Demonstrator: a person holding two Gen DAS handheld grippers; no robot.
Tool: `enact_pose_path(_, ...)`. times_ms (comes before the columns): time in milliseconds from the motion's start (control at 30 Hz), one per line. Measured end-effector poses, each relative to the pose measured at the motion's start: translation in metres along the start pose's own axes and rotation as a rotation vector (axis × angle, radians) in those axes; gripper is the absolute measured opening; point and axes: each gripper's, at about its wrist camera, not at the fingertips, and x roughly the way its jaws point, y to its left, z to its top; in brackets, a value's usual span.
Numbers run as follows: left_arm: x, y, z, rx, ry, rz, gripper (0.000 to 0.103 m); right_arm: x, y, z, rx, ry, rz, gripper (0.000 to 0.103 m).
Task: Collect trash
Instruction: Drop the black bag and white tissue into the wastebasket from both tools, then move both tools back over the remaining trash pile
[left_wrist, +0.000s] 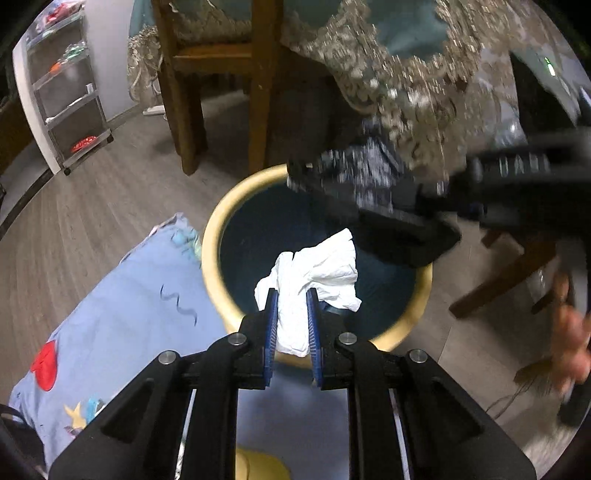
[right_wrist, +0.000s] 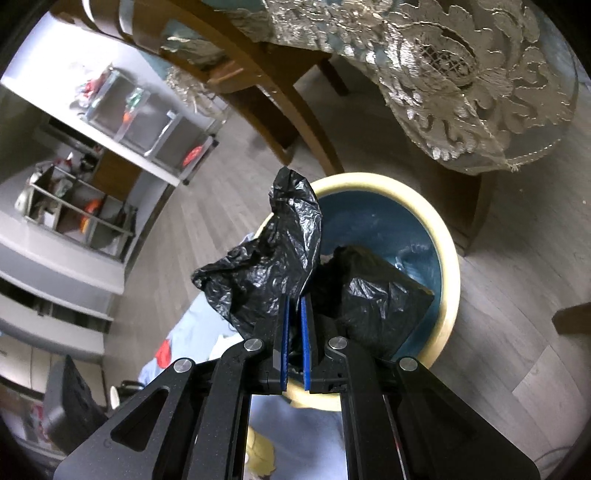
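White crumpled tissue (left_wrist: 314, 280) at centre of the left wrist view, pinched between the blue pads of the left gripper (left_wrist: 291, 295), hanging above the mouth of the bin (left_wrist: 212, 236), cream rim, dark blue inside. Black plastic bag (right_wrist: 273, 254) at centre of the right wrist view, clamped in the right gripper (right_wrist: 295, 301), over the same bin (right_wrist: 448, 258). Blue patterned sheet (left_wrist: 122, 332) lower left, touching the bin. Wooden chair legs (left_wrist: 260, 92) and lace tablecloth (left_wrist: 402, 92) across the top. Grey plank floor (left_wrist: 92, 206)
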Motion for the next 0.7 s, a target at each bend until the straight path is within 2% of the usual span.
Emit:
enact_pose_path(100, -0.004, 0.0, 0.007, -0.016, -0.03, 0.022, 0.021, -0.002, 0.001, 0.001, -0.008, -0.014, 0.006, 0.009)
enact_pose_path(133, -0.004, 0.0, 0.007, -0.017, -0.036, 0.023, 0.026, -0.003, 0.003, 0.002, -0.02, -0.018, -0.001, 0.014)
enact_pose_path(167, -0.005, 0.001, 0.008, -0.016, -0.04, 0.034, 0.038, -0.002, 0.004, 0.003, -0.032, -0.019, -0.012, 0.025)
enact_pose_path(233, -0.007, 0.004, 0.007, -0.027, -0.05, 0.058, 0.051, -0.002, 0.004, 0.004, -0.032, -0.018, -0.013, 0.034)
enact_pose_path(400, -0.015, 0.017, -0.002, -0.07, -0.051, 0.065, 0.053, -0.003, 0.006, 0.004, -0.035, -0.018, -0.013, 0.05)
enact_pose_path(500, -0.027, 0.022, -0.009, -0.067, -0.059, 0.077, 0.057, -0.005, 0.015, 0.003, -0.076, -0.028, -0.019, 0.065)
enact_pose_path(567, -0.041, 0.025, -0.016, -0.065, -0.072, 0.09, 0.063, -0.006, 0.021, 0.003, -0.096, -0.031, -0.005, 0.083)
enact_pose_path(633, -0.056, 0.031, -0.024, -0.069, -0.087, 0.108, 0.068, -0.01, 0.029, 0.001, -0.126, -0.041, 0.0, 0.092)
enact_pose_path(700, -0.075, 0.04, -0.032, -0.085, -0.105, 0.129, 0.075, -0.013, 0.036, -0.004, -0.16, -0.048, -0.01, 0.093)
